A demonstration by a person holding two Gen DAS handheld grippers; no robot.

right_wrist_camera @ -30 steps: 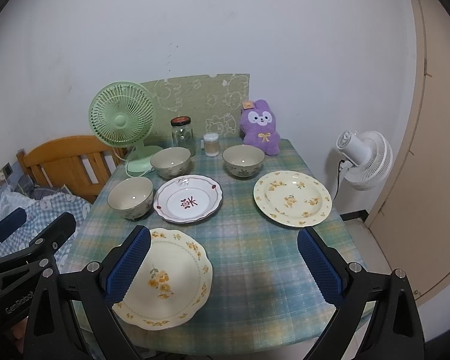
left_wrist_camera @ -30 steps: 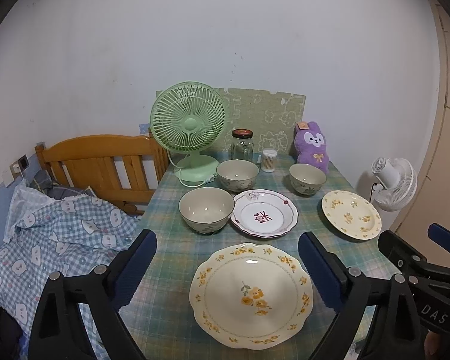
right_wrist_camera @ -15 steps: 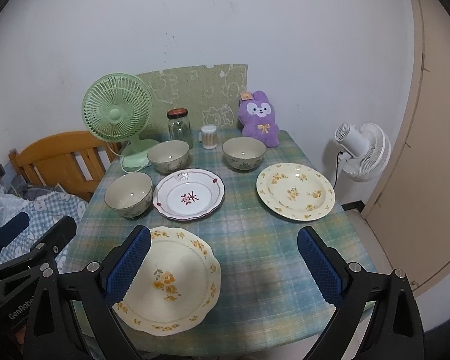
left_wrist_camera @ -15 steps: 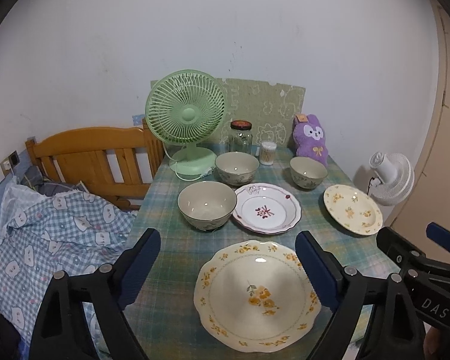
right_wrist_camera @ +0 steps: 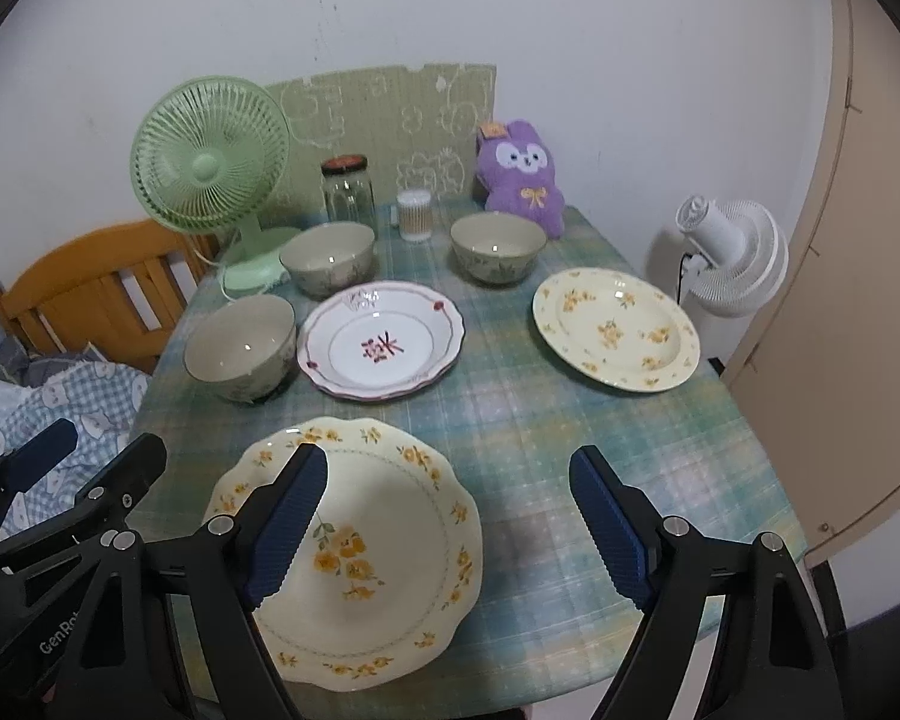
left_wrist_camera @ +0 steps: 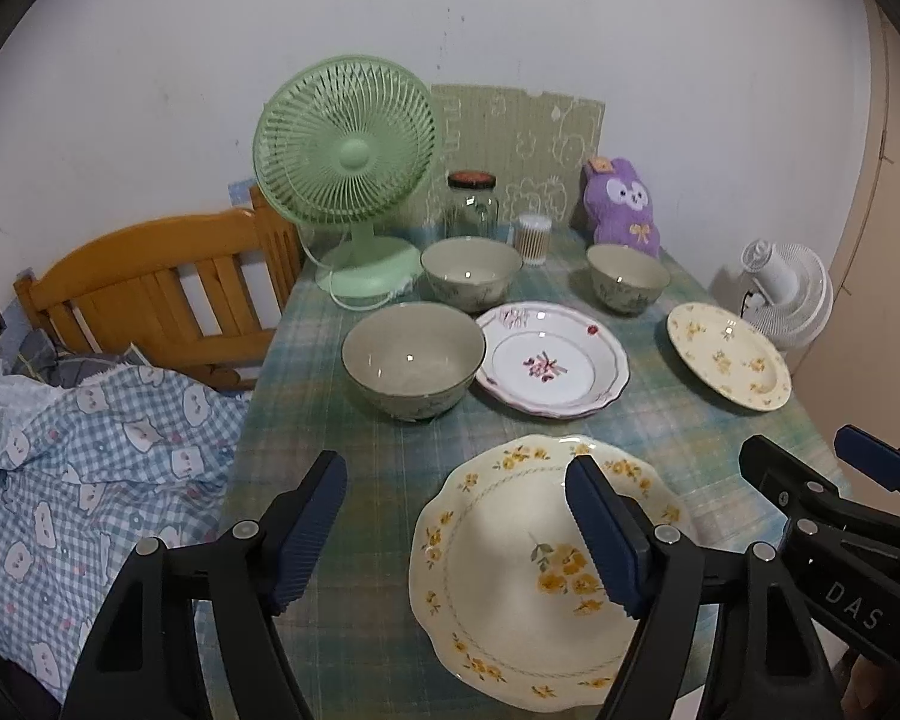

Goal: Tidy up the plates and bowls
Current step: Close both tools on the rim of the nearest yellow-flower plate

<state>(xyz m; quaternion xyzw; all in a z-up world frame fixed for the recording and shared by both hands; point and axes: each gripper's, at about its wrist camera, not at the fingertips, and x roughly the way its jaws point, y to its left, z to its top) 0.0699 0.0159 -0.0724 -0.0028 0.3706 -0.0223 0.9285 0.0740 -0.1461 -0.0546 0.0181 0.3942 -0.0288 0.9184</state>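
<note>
A cream plate with yellow flowers (left_wrist_camera: 528,588) (right_wrist_camera: 378,540) lies at the table's near edge. Behind it sit a white plate with a red motif (left_wrist_camera: 549,360) (right_wrist_camera: 381,348), a second yellow-flowered plate (left_wrist_camera: 726,354) (right_wrist_camera: 615,327) at the right, and three grey-green bowls (left_wrist_camera: 414,360) (left_wrist_camera: 471,270) (left_wrist_camera: 627,279). My left gripper (left_wrist_camera: 456,480) hovers over the near plate's left rim, and my right gripper (right_wrist_camera: 447,480) over its right rim. Both sets of jaws are closing, and their pads touch nothing.
On the plaid-covered table (right_wrist_camera: 510,408), a green fan (left_wrist_camera: 348,180), a glass jar (left_wrist_camera: 471,204), a swab pot (left_wrist_camera: 533,238) and a purple plush (left_wrist_camera: 621,204) line the back edge. A wooden bed frame (left_wrist_camera: 150,294) and checked bedding (left_wrist_camera: 102,468) lie left. A white fan (right_wrist_camera: 732,252) stands right.
Both grippers have moved forward and down toward the near yellow plate, which now looks larger. Both pairs of jaws have narrowed. No dish has moved.
</note>
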